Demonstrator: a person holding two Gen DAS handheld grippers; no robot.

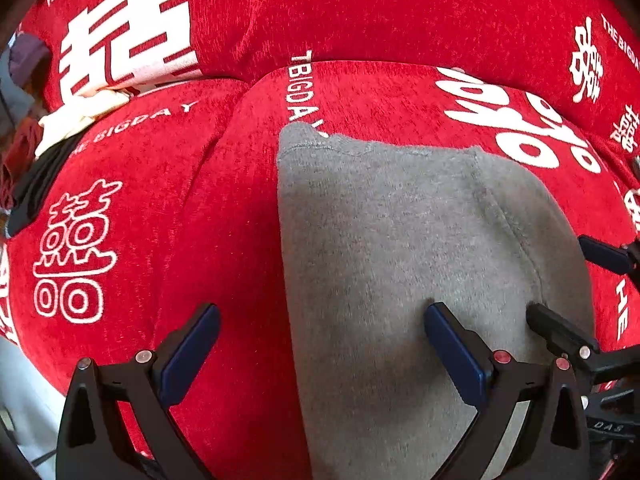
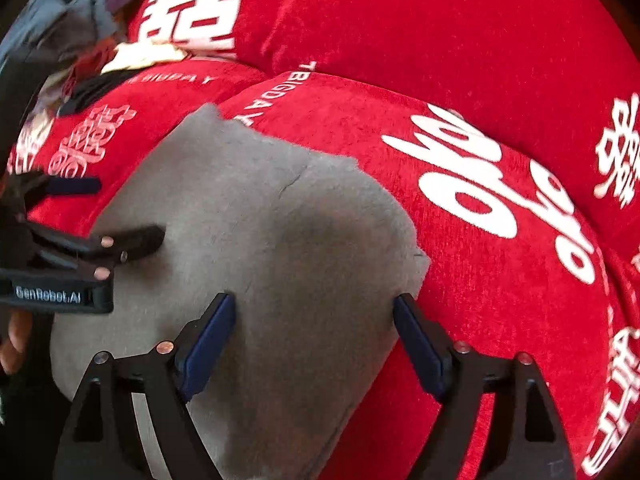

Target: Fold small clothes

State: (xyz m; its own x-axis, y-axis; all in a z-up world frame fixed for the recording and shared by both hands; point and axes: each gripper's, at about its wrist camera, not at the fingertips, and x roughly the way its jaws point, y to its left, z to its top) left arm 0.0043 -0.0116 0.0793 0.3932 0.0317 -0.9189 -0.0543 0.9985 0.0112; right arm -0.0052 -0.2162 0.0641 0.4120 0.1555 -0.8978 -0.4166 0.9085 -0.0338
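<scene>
We see a grey garment (image 1: pixel 400 240) lying flat on a red sofa cover (image 1: pixel 200 200) printed with white characters and lettering. Our left gripper (image 1: pixel 320 344) hangs over the garment's left edge, jaws wide apart: one blue pad over red cover, the other over grey cloth, nothing clamped. Our right gripper (image 2: pixel 314 338) hangs above the garment's near right part, jaws likewise spread, holding nothing. A heap of mixed clothes (image 2: pixel 80 32) sits at the far left of the sofa.
</scene>
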